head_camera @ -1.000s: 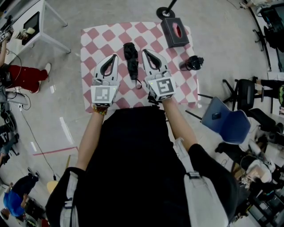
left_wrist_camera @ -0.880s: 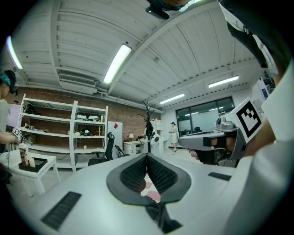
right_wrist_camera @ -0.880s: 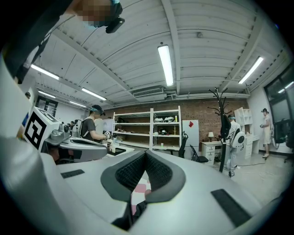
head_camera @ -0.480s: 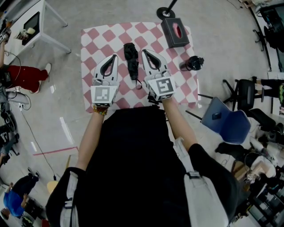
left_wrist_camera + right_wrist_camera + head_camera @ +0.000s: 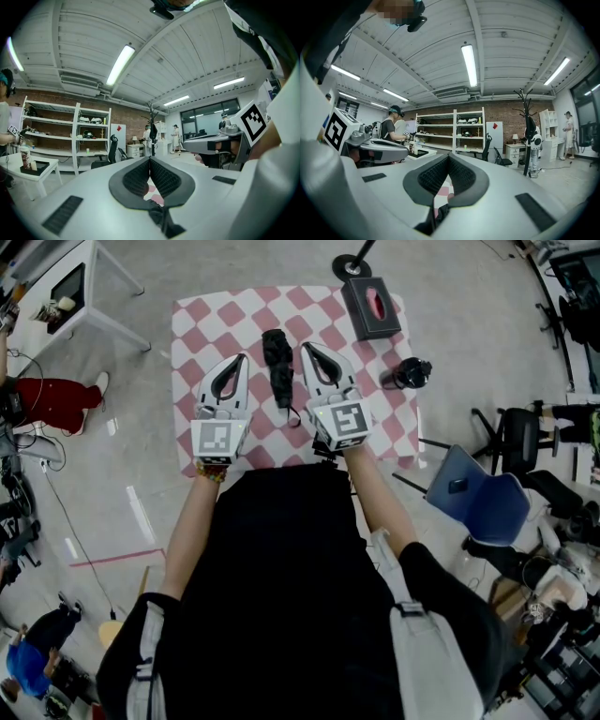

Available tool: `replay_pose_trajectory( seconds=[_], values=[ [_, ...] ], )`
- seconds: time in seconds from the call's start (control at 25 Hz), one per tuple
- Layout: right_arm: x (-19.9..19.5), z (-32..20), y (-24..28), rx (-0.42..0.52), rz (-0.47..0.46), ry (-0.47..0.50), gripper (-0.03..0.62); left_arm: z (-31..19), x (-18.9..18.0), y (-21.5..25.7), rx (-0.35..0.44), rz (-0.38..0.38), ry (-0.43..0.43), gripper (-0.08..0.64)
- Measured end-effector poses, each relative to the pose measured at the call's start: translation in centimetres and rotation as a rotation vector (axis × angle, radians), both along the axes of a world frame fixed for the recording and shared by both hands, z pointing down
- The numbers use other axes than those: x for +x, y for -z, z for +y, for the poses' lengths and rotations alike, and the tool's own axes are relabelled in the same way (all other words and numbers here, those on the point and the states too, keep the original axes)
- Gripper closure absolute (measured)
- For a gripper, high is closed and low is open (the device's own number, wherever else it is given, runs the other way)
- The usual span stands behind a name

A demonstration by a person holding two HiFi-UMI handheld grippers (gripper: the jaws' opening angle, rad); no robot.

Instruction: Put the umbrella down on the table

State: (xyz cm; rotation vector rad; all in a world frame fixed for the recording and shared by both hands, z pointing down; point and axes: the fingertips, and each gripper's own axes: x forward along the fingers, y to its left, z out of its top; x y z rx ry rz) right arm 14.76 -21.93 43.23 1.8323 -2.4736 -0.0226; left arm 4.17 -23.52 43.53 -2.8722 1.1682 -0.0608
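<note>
A folded black umbrella (image 5: 277, 365) lies on the red-and-white checkered table (image 5: 199, 320), its strap end pointing toward me. It rests between my two grippers, touching neither. My left gripper (image 5: 241, 358) hovers just left of it, jaws shut with tips meeting and nothing between them (image 5: 150, 159). My right gripper (image 5: 306, 349) hovers just right of it, also shut and empty (image 5: 449, 155). Both point level, away from me, out over the table.
A dark tissue box (image 5: 369, 307) sits at the table's far right corner, and a black round object (image 5: 407, 374) lies at its right edge. A blue chair (image 5: 478, 495) stands to the right, a white side table (image 5: 70, 292) at far left.
</note>
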Motion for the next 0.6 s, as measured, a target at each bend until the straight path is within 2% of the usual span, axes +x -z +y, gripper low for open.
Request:
replay_pose_trajectory(
  seconds=[0.32, 0.6],
  values=[
    [-0.28, 0.00, 0.33, -0.024, -0.006, 0.012, 0.577, 0.08, 0.04, -0.23, -0.011, -0.002, 0.004, 0.546],
    [-0.04, 0.09, -0.37, -0.028, -0.021, 0.010, 0.577, 0.37, 0.07, -0.40, -0.081, 0.001, 0.012, 0.546]
  ],
)
